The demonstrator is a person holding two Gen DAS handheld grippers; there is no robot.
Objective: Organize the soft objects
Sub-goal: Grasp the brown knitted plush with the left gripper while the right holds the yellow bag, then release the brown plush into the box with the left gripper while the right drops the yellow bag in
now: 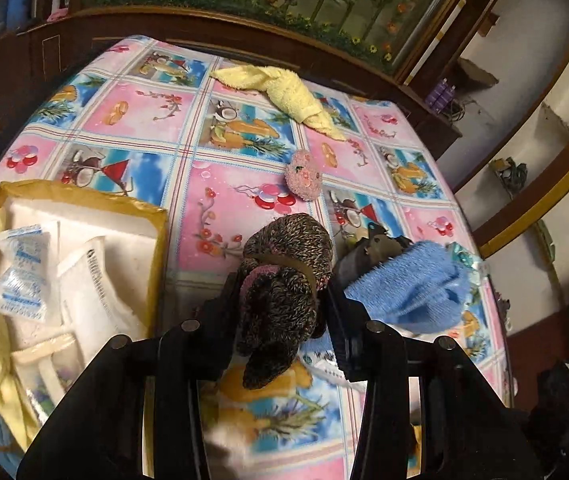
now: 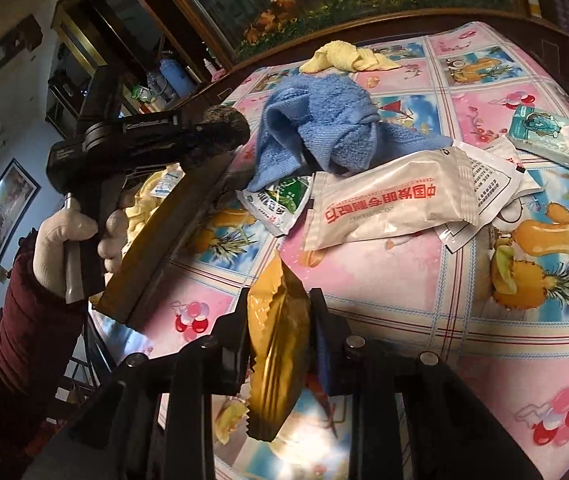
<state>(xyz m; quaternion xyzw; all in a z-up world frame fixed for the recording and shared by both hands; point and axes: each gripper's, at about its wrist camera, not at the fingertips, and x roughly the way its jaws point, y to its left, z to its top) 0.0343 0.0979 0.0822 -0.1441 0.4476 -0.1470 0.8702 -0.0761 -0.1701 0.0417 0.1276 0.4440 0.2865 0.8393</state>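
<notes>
Box (image 1: 156, 240), left edge of the table: open, tan-walled, white-lined; holds white sachets and a pale yellow cloth. Just left of the left gripper, so nearest that hand.

Left gripper (image 1: 284, 300): fingers clamped on a brown knitted soft toy (image 1: 284, 280) with a pink patch. The toy's long axis runs along the fingers, its head forward and its tail end hanging back toward the camera. It is off the tablecloth (image 1: 204, 208), beside the box's right wall and not yet over the opening. Judgement: the coming move is a short carry leftward across that wall, then a release.

Pink fuzzy toy (image 1: 302, 176): centre of the table, ahead of the left gripper, free.

Yellow towel (image 1: 284, 92): far edge of the table, crumpled, free.

Blue towel (image 1: 408, 284): right of the left gripper, heaped over a dark object that cannot be identified.

White packet (image 2: 388, 204), with other sachets: just in front of the blue towel, toward the near edge.

Teal packet (image 2: 544, 136): right edge of the table, apart from the rest.

Right gripper (image 2: 280, 340): fingers pinching a gold foil pouch (image 2: 276, 344), long axis along the fingers, raised over the near edge. The box lies to its left, beyond the left gripper; this hand is the farther one.
</notes>
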